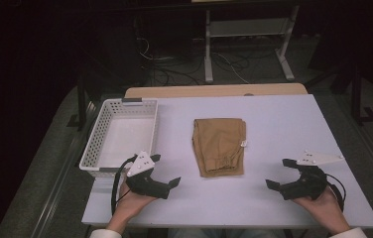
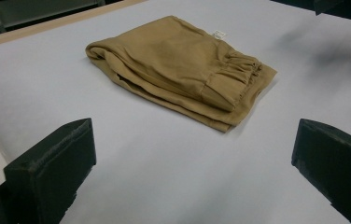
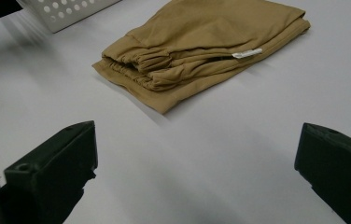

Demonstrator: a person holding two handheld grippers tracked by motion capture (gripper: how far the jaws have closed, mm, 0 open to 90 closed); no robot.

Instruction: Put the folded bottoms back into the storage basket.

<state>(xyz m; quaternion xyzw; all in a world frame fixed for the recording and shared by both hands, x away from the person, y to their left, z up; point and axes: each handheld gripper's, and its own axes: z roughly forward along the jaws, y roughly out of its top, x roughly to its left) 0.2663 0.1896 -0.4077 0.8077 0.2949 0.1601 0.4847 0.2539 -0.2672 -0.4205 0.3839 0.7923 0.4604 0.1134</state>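
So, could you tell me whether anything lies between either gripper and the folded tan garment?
Nothing visible does. Bare table lies between the open left gripper, the open right gripper and the folded tan garment; the white basket sits off to the left.

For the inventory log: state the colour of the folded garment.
Tan-brown folded garment, plain, no pattern; clearest in the left gripper view.

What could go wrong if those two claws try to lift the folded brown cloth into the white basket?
The folded cloth is in loose layers, so a pinch may catch only the top one and it may unfold. The basket overhangs the table's left edge; a nudge from the left gripper might tip it off.
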